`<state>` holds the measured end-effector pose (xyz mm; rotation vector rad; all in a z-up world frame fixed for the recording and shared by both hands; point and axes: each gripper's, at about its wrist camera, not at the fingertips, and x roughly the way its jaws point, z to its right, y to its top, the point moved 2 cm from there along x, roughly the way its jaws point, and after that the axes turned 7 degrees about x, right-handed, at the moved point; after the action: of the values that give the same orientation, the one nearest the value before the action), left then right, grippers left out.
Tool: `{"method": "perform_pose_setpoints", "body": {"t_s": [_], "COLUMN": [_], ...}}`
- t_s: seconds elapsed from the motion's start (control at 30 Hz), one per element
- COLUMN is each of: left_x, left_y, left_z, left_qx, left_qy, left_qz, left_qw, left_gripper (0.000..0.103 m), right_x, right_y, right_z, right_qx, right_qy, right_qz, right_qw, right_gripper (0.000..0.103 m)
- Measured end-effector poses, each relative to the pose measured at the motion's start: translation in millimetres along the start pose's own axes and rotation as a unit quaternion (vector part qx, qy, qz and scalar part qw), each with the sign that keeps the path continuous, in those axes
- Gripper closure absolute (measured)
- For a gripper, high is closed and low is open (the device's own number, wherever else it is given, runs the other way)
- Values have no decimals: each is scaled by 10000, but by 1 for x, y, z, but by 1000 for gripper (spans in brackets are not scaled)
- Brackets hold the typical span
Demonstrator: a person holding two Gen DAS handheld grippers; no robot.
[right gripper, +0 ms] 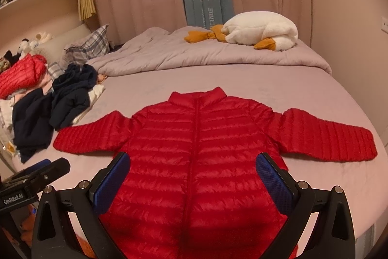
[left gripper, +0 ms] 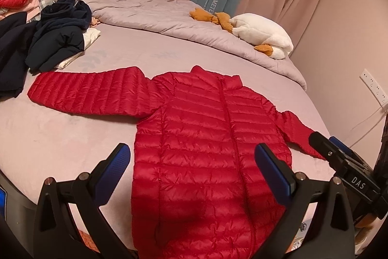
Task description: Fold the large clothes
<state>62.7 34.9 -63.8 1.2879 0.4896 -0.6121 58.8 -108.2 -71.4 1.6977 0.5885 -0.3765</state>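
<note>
Two grippers are hovering over the near edge of the bed, each with jaws spread wide and holding nothing: the left gripper and the right gripper. Beneath them a red puffer jacket is lying flat, front up, zipped, collar pointing away, both sleeves stretching outward. Dark clothes are piling toward the left edge. Farther back, a grey duvet is carrying a white plush goose.
</note>
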Motion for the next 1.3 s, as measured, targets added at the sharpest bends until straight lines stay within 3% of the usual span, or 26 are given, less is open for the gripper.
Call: {"method": "perform_pose_setpoints", "body": {"t_s": [0.77, 0.97, 1.3], "left_x": [13, 23, 37], "left_y": [1, -2, 0], "left_z": [-9, -9, -45], "left_qx": [-166, -191, -706], "left_qy": [-61, -130, 128], "left_qz": [-162, -325, -379], "left_qw": [9997, 9992, 9967], "left_gripper": [1, 1, 1], "right_x": [-2, -5, -13], "right_y": [2, 8, 10], "right_z": [3, 24, 52], "right_qx": [179, 584, 1012], "right_qy": [-37, -27, -267], "right_qz": [-7, 60, 262], "right_qw": [9998, 9983, 9942], "right_gripper": [0, 0, 3]}}
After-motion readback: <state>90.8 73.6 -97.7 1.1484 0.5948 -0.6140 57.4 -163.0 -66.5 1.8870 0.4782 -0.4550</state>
